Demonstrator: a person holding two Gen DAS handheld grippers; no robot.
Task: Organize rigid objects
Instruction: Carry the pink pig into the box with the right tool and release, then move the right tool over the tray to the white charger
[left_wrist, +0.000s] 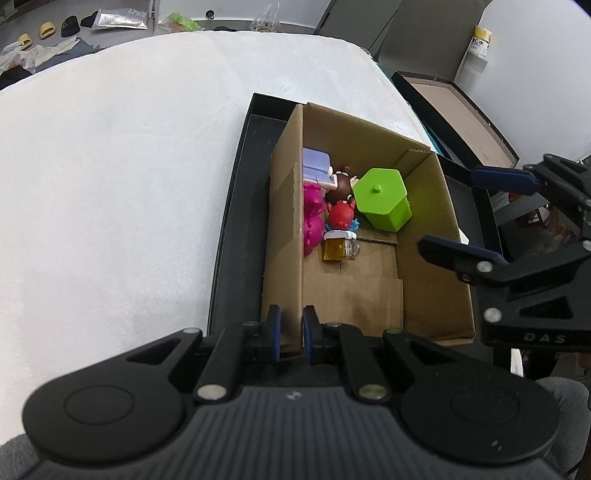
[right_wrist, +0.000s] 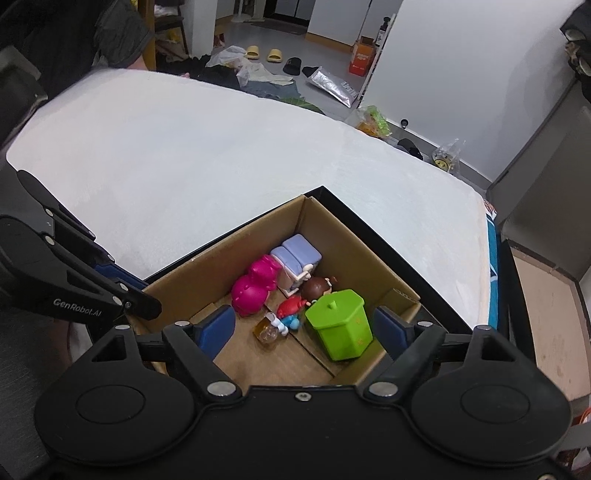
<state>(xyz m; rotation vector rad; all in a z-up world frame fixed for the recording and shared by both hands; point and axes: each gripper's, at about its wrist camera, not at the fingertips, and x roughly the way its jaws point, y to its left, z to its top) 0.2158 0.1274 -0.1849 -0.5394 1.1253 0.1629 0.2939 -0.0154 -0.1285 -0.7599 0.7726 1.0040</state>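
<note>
Several toys crowd cardboard box (right_wrist: 258, 229) | left jaws clamp box wall | right jaws open, empty

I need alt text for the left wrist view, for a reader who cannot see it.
The left gripper is shut on the near wall of a cardboard box holding a green hexagonal bin, pink toy and small figures. The open right gripper hovers at the box's right side.

A lived-in room of a home, rather untidy.

Yellow slippers (right_wrist: 263, 54) and black shoes (right_wrist: 292, 65) on grey floor at the top of the frame, beside loose clothes (right_wrist: 225, 75), plastic bags (right_wrist: 373, 120) and a silver pouch (right_wrist: 332, 85); white walls, a white-covered table (right_wrist: 221, 155) below.
</note>
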